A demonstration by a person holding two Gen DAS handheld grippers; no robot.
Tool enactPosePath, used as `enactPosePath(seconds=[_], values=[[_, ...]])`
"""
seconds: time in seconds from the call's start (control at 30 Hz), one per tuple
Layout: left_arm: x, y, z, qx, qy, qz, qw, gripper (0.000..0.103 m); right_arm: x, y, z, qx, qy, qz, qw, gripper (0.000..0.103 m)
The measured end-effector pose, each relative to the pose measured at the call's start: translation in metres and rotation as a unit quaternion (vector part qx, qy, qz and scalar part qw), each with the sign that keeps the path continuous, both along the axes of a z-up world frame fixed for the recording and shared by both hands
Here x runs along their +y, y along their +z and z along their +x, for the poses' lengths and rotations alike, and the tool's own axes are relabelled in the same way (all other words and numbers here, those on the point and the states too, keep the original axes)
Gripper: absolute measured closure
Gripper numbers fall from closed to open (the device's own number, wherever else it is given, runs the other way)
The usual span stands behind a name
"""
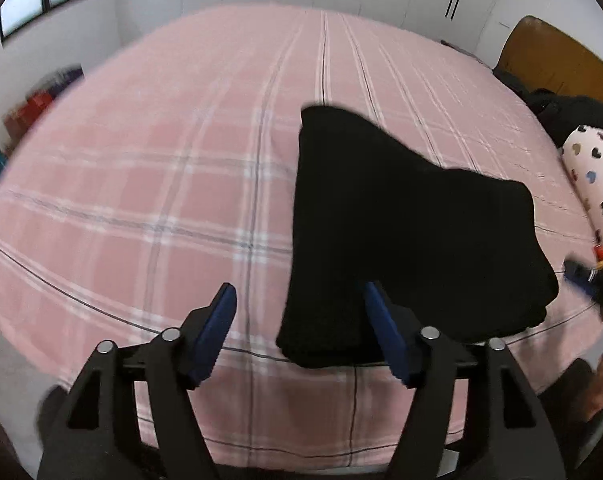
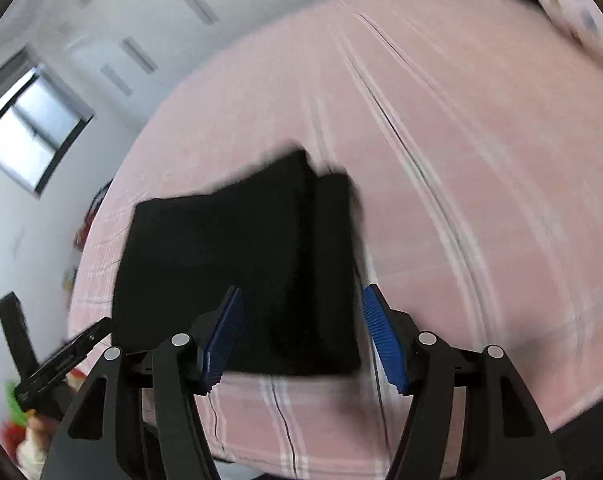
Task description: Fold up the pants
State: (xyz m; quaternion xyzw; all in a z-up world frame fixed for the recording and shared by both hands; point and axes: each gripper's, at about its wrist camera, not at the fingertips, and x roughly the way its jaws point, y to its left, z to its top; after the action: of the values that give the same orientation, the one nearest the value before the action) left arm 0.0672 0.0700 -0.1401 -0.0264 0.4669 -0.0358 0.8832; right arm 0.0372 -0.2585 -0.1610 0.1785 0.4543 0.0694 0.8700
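Currently my left gripper (image 1: 299,330) and right gripper (image 2: 301,332) hover spread and empty above the black pants (image 1: 393,232), folded near the bed (image 1: 141,184)'s front edge; I should square stepped layers before pressing.

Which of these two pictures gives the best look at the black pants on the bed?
The left wrist view: the black pants look sharp there, folded on the pink plaid bedspread. The right wrist view shows the same pants whole, but motion blur smears their edges.
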Motion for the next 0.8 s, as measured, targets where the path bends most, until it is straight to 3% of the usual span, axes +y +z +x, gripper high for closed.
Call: enactPosePath(seconds=[0.1,0.2,0.3,0.37,0.5,0.57,0.6,0.67,0.7,0.77,0.8], values=[[-0.013,0.016,-0.004,-0.012,0.000,0.038,0.9992,0.026,0.012,-0.002,0.036,0.000,0.010,-0.025,1.000,0.037],[-0.023,0.025,-0.005,-0.023,-0.002,0.077,0.9967,0.023,0.017,-0.033,0.059,0.036,0.004,0.007,0.999,0.039],[-0.027,0.028,-0.005,-0.014,-0.006,0.091,0.9958,0.022,0.024,-0.034,0.056,0.033,0.006,-0.013,0.999,0.081],[-0.028,0.027,-0.006,-0.007,-0.005,0.093,0.9957,0.022,0.027,-0.008,0.047,-0.001,0.020,0.004,1.000,0.099],[-0.030,0.029,-0.005,-0.003,-0.006,0.095,0.9954,0.022,0.017,0.043,0.007,-0.065,0.012,-0.023,0.998,0.099],[-0.031,0.027,-0.005,-0.002,-0.005,0.098,0.9952,0.022,0.008,0.027,0.015,-0.050,0.002,-0.030,0.998,0.099],[-0.031,0.025,-0.004,-0.001,-0.004,0.099,0.9951,0.022,0.004,0.004,0.016,-0.021,-0.003,-0.052,0.998,0.098],[-0.031,0.021,-0.005,0.006,-0.003,0.097,0.9952,0.021,0.009,-0.040,0.037,0.046,0.011,-0.059,0.997,0.085],[-0.030,0.019,-0.005,0.009,-0.002,0.097,0.9952,0.021,0.007,-0.048,0.034,0.053,0.007,-0.042,0.998,0.084],[-0.030,0.013,-0.005,0.016,-0.002,0.105,0.9943,0.020,-0.002,-0.033,0.017,0.026,-0.014,0.000,1.000,0.078],[-0.029,0.010,-0.005,0.019,-0.001,0.110,0.9938,0.020,-0.001,-0.028,0.012,0.021,-0.018,0.007,1.000,0.069]])
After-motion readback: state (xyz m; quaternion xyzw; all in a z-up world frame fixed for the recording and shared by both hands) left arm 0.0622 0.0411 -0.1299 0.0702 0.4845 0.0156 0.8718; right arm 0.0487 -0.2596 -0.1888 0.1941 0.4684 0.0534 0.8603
